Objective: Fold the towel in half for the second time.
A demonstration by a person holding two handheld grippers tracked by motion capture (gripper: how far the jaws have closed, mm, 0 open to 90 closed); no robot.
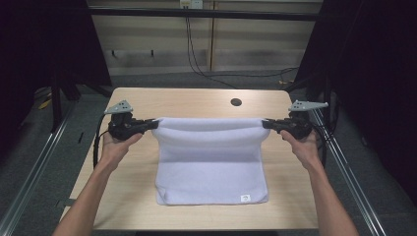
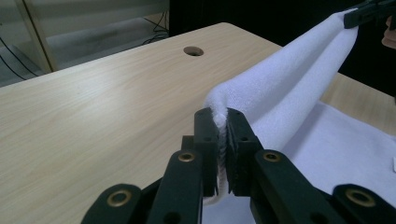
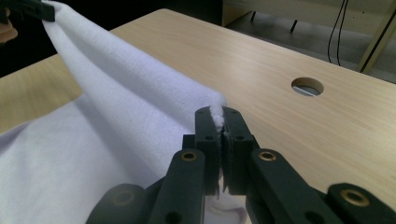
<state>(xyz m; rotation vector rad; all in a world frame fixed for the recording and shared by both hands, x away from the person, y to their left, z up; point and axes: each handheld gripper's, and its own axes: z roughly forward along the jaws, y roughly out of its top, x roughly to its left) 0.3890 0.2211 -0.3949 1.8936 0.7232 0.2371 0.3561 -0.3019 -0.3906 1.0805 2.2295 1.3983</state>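
On the left, our left gripper [image 1: 153, 122] has its jaws pinched tight on the far left corner of the white towel [image 1: 211, 167], whose far edge hangs lifted and stretched above the wooden table [image 1: 196, 101] while its near half lies flat on the top. We judge the towel light, soft and limp, so it sags wherever we leave it unsupported and is best held by its corners. On the right, our right gripper [image 1: 266, 123] is clamped likewise on the far right corner.
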